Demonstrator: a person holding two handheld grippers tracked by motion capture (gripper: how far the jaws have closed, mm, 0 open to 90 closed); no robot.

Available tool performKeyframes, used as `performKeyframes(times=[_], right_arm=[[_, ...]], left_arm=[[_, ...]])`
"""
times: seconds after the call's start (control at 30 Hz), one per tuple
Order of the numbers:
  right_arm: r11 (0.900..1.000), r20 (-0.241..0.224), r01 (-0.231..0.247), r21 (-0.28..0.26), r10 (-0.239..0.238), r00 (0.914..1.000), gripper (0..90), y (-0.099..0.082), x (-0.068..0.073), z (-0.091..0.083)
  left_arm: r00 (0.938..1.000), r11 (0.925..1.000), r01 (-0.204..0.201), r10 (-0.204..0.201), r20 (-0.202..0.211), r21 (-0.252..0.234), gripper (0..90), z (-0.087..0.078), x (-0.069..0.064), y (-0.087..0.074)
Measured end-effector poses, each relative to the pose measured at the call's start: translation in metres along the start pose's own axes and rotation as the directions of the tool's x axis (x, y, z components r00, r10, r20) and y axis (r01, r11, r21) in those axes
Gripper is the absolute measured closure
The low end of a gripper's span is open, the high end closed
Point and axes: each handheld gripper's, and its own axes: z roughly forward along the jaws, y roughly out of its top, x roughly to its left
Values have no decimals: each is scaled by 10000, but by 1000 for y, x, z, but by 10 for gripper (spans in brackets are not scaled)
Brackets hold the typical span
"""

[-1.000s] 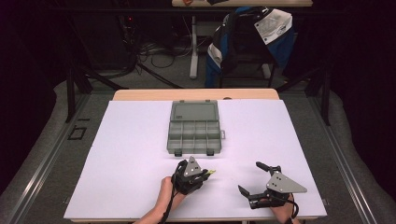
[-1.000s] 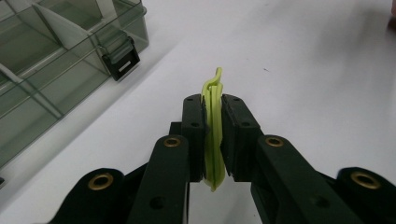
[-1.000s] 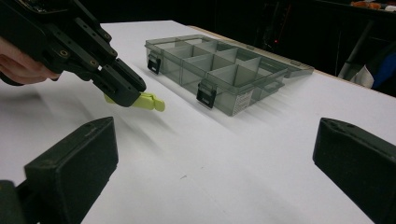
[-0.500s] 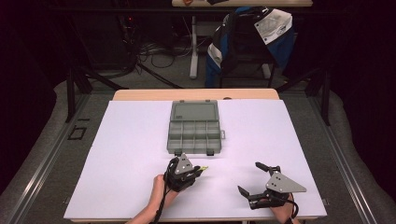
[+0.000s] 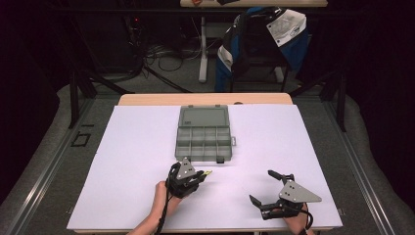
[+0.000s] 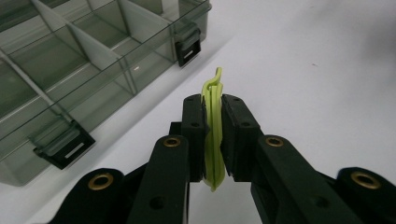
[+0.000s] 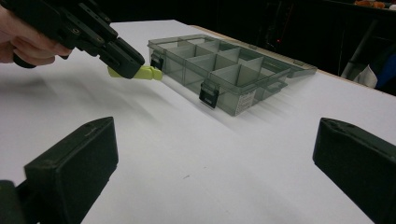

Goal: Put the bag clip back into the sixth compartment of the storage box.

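My left gripper [image 5: 199, 175] is shut on a thin yellow-green plastic clip [image 6: 213, 140], which stands on edge between the pads and sticks out past the tips. It hovers just in front of the near edge of a smoky clear compartment box [image 5: 203, 137], close to a black latch [image 6: 188, 48]. The box lies open with its lid flat behind it and its cells look bare. In the right gripper view the left gripper [image 7: 126, 63] holds the clip [image 7: 145, 73] beside the box [image 7: 229, 65]. My right gripper [image 5: 261, 186] rests open at the near right, nothing between its jaws.
The white table sheet [image 5: 122, 161] spreads wide on both sides of the box. Its near edge runs just behind my hands. Beyond the table's far edge stand a chair with a blue jacket [image 5: 264, 44] and cables on the floor.
The left gripper has carried the clip a little to the left and toward the box's near edge. The right gripper has stayed where it was.
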Motion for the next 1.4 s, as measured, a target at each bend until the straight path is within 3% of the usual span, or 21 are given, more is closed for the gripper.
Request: performKeyframes(times=[0.63,1.4], right_arm=[[9999,-53,-60,98,61,10000,0,-1,0,1],[9999,-16,-35,107,36,10000,0,-1,-1,2]], left_arm=[[9983,9989,464,-465,-365,-43,803,-4,23,-3],[9959,9983,586,-589,-688,-64,802,-9,39,-1]])
